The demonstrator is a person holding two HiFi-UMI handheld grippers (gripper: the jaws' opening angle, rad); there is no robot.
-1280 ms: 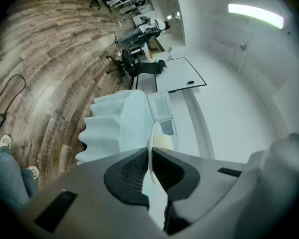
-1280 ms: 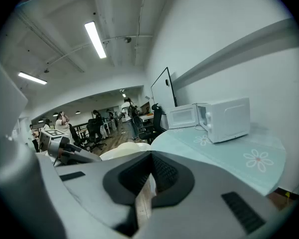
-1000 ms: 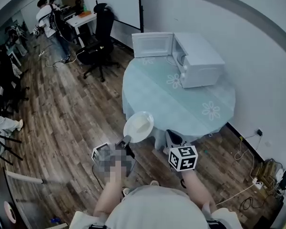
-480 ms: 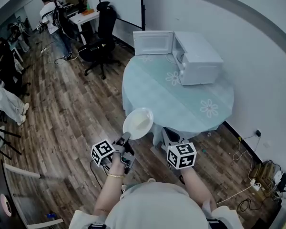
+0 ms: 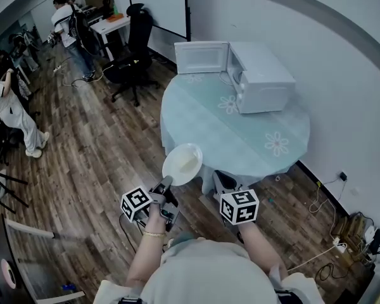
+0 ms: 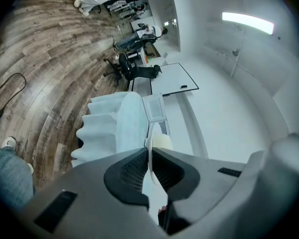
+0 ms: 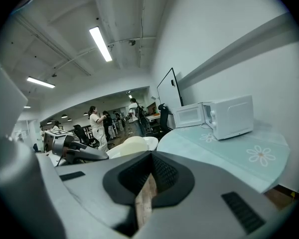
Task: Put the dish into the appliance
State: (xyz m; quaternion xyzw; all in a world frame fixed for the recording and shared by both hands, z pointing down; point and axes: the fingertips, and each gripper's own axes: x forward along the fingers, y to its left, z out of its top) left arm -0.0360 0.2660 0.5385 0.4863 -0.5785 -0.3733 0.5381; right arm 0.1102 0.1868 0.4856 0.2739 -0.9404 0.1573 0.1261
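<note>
While the white dish (image 5: pixel 183 164) is pinched by its near rim in our left gripper (image 5: pixel 165 185), we've got it over the floor beside the round table (image 5: pixel 240 138), with a pale lump (image 5: pixel 189 163) in it. Our right gripper (image 5: pixel 223 181) is closed and empty. The microwave (image 5: pixel 263 78) on the table has its door open.

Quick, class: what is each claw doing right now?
Left claw: closed on the rim of the white dish.
Right claw: closed, holding nothing.

Dish (image 6: pixel 151 183) rim between pinching fingers (image 6: pixel 131 171)
</note>
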